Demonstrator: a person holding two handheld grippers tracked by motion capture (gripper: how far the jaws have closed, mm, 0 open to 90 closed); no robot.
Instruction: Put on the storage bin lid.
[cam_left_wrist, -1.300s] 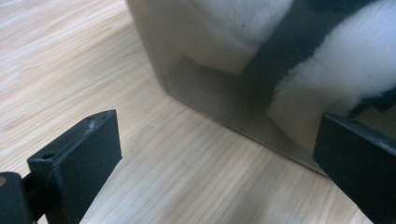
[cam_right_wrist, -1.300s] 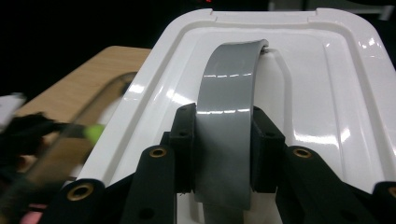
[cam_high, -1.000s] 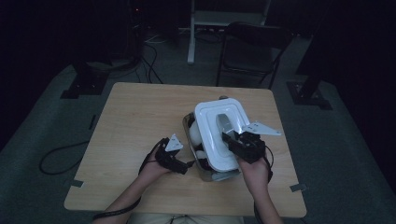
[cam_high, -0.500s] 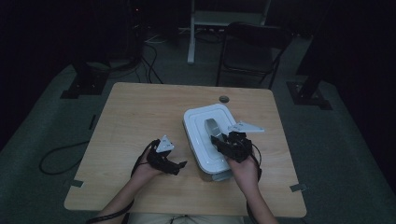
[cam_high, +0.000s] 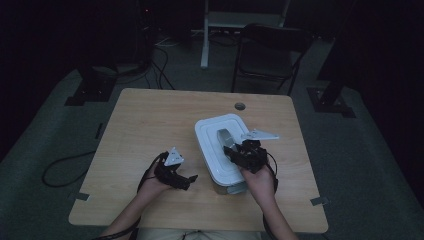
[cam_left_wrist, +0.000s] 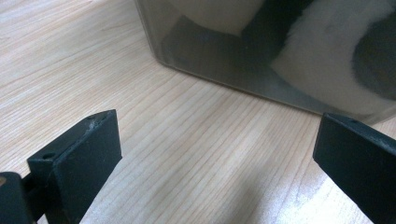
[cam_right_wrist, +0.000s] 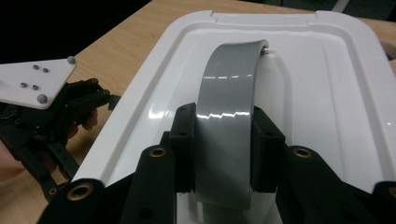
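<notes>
A white lid (cam_high: 212, 145) with a grey strap handle (cam_high: 223, 136) lies on a clear plastic box (cam_high: 229, 188) at the table's middle right. My right gripper (cam_high: 235, 150) is shut on that handle (cam_right_wrist: 229, 93), its pads (cam_right_wrist: 184, 140) pressing the strap's two edges over the lid (cam_right_wrist: 322, 84). My left gripper (cam_high: 192, 178) rests low on the table to the left of the box, open. Its jaws stand wide apart just short of the box's clear wall (cam_left_wrist: 243, 60), with nothing between them. White and dark shapes show blurred through that wall.
The wooden table (cam_high: 150, 125) has a small round hole (cam_high: 240, 106) near its far edge. A dark chair (cam_high: 270, 50) and stand legs stand beyond the table. A cable (cam_high: 60, 170) loops on the floor at the left.
The lid, held by the right gripper, has come down from a raised, offset position onto the box. The left gripper shifted slightly along the table beside the box.
</notes>
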